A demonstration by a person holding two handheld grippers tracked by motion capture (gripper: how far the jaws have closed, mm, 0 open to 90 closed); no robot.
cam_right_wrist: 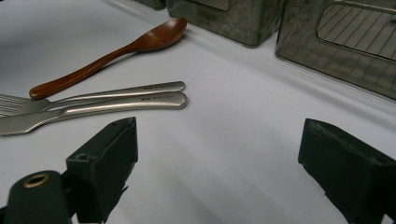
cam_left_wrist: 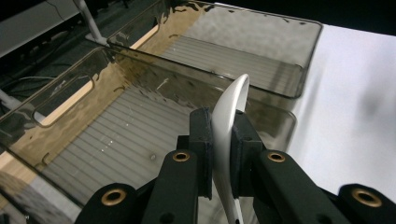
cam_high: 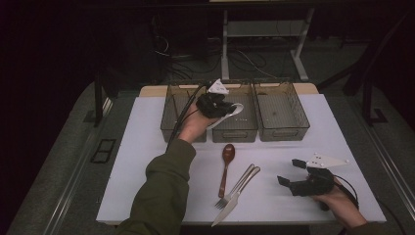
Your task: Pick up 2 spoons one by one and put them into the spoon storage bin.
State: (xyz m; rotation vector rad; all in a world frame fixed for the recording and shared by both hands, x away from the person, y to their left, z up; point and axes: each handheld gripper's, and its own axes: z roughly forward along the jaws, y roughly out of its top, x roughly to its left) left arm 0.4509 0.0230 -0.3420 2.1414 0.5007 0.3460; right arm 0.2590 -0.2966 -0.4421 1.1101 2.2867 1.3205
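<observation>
My left gripper [cam_high: 219,105] hangs over the row of bins, shut on a white spoon [cam_high: 231,113]. In the left gripper view the spoon [cam_left_wrist: 232,105] stands edge-on between the jaws of that gripper [cam_left_wrist: 219,122], its curved end above the middle bin [cam_left_wrist: 116,140]. My right gripper [cam_high: 289,172] rests low at the table's front right, jaws wide apart, nothing between them. In the right gripper view its jaws [cam_right_wrist: 219,158] frame bare white table.
Three smoky clear bins stand side by side at the back: left [cam_high: 169,117], middle [cam_high: 235,131], right [cam_high: 281,132]. A wooden spoon [cam_high: 226,166], a fork [cam_high: 238,185] and a knife [cam_high: 240,193] lie at the front middle, also in the right gripper view: wooden spoon [cam_right_wrist: 116,51], fork [cam_right_wrist: 135,90], knife [cam_right_wrist: 130,104].
</observation>
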